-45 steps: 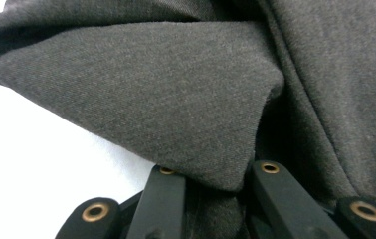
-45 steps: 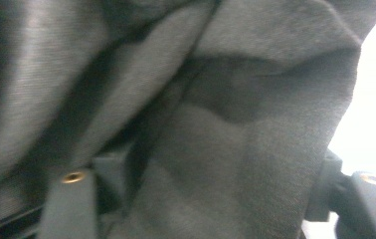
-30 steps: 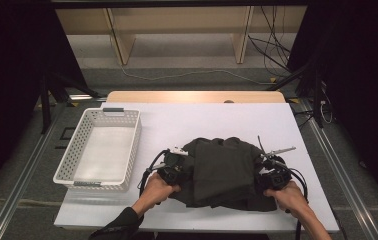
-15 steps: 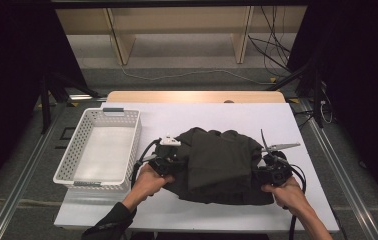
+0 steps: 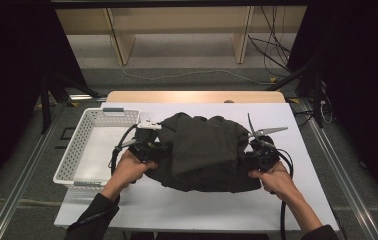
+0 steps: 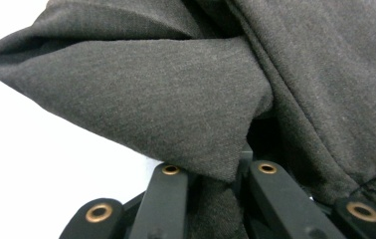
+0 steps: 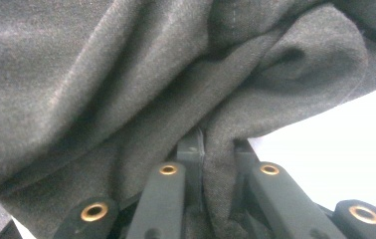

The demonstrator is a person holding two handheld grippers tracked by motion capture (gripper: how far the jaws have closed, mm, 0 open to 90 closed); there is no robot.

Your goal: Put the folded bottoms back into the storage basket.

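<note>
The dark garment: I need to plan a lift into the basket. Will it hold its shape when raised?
Probably not. The dark garment lies in soft folds and drapes over the left gripper, so it looks floppy. Pinched at both ends, with the right gripper too, its middle would likely sag.

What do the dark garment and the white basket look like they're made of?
Dark garment: soft knit fabric, probably cotton jersey or fleece, matte charcoal grey; fine weave, stitched seams and limp folds show. White basket: likely moulded plastic, slightly glossy, judging by its rigid perforated walls.
</note>
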